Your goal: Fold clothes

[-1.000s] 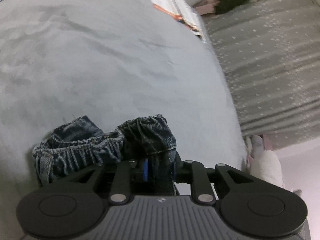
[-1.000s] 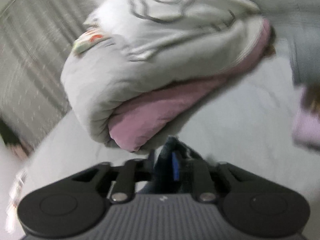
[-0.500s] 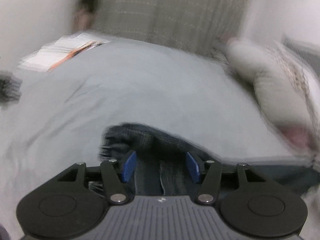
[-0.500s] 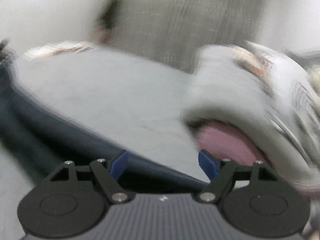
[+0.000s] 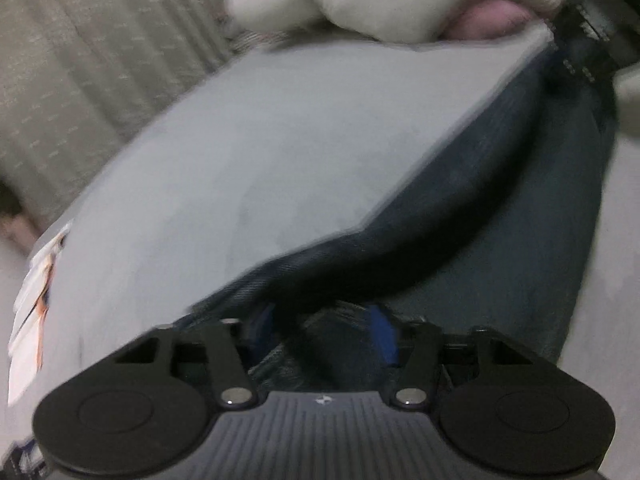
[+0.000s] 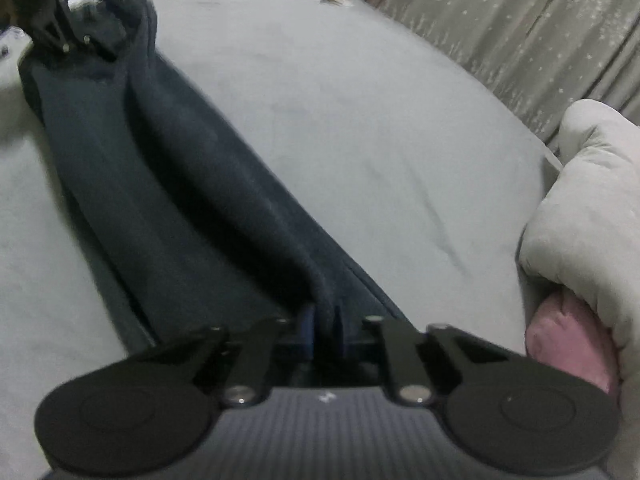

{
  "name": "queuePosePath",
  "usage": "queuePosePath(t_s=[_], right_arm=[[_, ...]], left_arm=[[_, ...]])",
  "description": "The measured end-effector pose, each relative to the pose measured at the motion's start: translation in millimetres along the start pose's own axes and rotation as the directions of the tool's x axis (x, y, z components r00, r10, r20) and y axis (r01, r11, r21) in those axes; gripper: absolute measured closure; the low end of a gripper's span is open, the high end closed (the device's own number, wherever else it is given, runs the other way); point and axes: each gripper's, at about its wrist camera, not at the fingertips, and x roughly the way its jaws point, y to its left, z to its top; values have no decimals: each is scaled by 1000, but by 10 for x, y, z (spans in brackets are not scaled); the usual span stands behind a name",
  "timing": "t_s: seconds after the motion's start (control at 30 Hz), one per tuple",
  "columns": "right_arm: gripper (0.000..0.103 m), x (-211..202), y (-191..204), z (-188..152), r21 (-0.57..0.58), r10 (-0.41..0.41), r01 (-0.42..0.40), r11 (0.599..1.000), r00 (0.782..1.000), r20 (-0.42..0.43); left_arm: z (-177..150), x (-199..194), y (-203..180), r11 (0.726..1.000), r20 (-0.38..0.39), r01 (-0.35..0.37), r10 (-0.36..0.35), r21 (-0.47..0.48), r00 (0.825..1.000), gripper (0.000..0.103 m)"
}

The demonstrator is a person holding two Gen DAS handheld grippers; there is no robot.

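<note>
Jeans [image 6: 192,184]: stretched over the bed [image 6: 360,128] between your left gripper [image 5: 320,320] and right gripper [image 6: 324,320], both clamping denim ends; no fold made yet.

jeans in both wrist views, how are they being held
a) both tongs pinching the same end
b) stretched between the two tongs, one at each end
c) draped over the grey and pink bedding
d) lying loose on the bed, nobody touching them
b: the jeans run as one taut band from the right tongs to the left tongs at the far end.
</note>
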Motion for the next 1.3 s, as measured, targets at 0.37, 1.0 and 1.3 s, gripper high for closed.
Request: queuePosePath(t_s=[0.37, 1.0, 1.3], right_arm=[[83, 200, -524, -58, 548, -95, 31, 836, 992, 88], [20, -1395, -108, -1486, 979, -318, -37, 202, 943, 101], [17, -1249, -124, -2259, 980, -395, -135, -146, 916, 67]], left_arm=[[-6, 183, 818, 720, 99, 94, -36, -687, 994, 99], [-1417, -1317, -181, 326, 61, -3, 187, -945, 980, 52], [-1864, -1008, -133, 168, -29, -49, 121, -984, 992, 47]])
